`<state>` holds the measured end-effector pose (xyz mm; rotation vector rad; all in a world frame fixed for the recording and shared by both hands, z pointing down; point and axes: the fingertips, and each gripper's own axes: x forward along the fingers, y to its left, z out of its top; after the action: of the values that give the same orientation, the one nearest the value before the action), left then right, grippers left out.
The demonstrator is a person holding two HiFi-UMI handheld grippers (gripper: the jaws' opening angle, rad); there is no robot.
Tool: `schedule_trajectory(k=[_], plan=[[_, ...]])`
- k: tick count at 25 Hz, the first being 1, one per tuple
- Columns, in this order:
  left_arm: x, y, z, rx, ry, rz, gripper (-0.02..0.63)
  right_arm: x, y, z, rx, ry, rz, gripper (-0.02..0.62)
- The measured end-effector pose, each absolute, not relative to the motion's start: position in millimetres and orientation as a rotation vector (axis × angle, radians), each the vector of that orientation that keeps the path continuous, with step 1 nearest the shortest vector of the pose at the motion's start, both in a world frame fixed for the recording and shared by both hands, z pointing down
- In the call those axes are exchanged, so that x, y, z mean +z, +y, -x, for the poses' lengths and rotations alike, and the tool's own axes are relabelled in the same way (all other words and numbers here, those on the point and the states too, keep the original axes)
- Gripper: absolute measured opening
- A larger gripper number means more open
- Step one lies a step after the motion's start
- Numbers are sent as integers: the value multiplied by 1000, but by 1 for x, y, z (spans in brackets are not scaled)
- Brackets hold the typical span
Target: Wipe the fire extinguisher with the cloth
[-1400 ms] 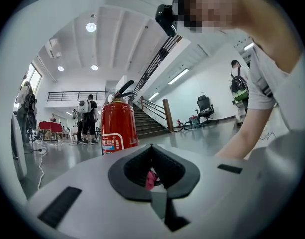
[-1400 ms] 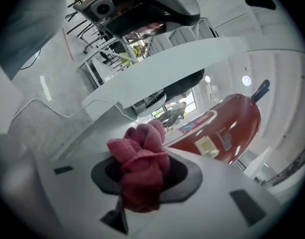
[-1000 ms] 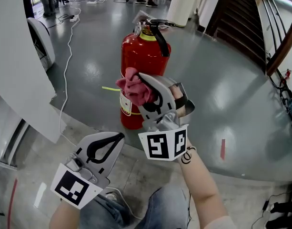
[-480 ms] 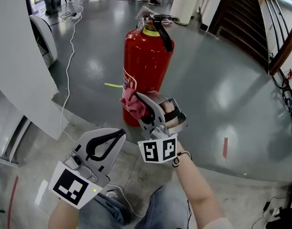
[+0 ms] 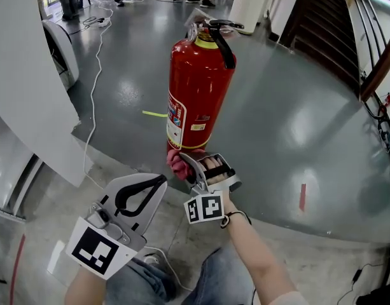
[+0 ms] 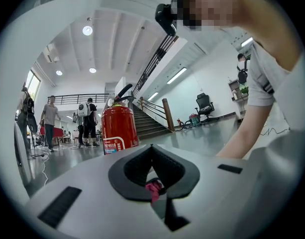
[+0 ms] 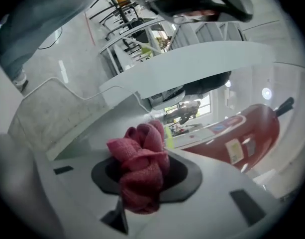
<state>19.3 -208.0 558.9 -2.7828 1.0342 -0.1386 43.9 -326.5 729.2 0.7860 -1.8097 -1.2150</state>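
Looks to be mid-wipe, at the low end of a pass: pressing the bunched pink cloth (image 5: 176,164), clamped fast in the right gripper (image 5: 189,164), against the foot of the red fire extinguisher (image 5: 198,88) standing upright in the upper middle of the frame, just under its label (image 5: 175,122). Holding the left gripper (image 5: 158,182) idle at lower left, pinched together and well apart from the cylinder, with a speck of pink at the seam, caught thread or cloth seen beyond, cannot tell which. Next, probably, calls for sweeping up or round the body with steady pressure, not so hard as to tip the unsteadied cylinder; bracing the top with the left might help. Worth minding the black hose (image 5: 223,43) and handle (image 5: 214,25) up top as snags. Round about: white cable (image 5: 93,75) trailing down the left, yellow strip (image 5: 154,114) on the floor left of the cylinder, white curved panel (image 5: 29,88) filling the left edge, stairs (image 5: 322,18) at upper right; nothing between cloth and cylinder
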Motion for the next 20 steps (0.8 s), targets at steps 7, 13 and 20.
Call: schedule_trajectory(k=[7,13,20], plan=[[554,-211,-27,-81,1019,2800,9,555,-327,-48,-1438,-1898,-1089,140],[550,-214,-31,-55,1003,2803,9,455,-325,-57,-1568,-1890,-1219,140],[552,-214,-30,-80,1005,2791,9,525,-327,-61,-1486,-1931,-1182,140]])
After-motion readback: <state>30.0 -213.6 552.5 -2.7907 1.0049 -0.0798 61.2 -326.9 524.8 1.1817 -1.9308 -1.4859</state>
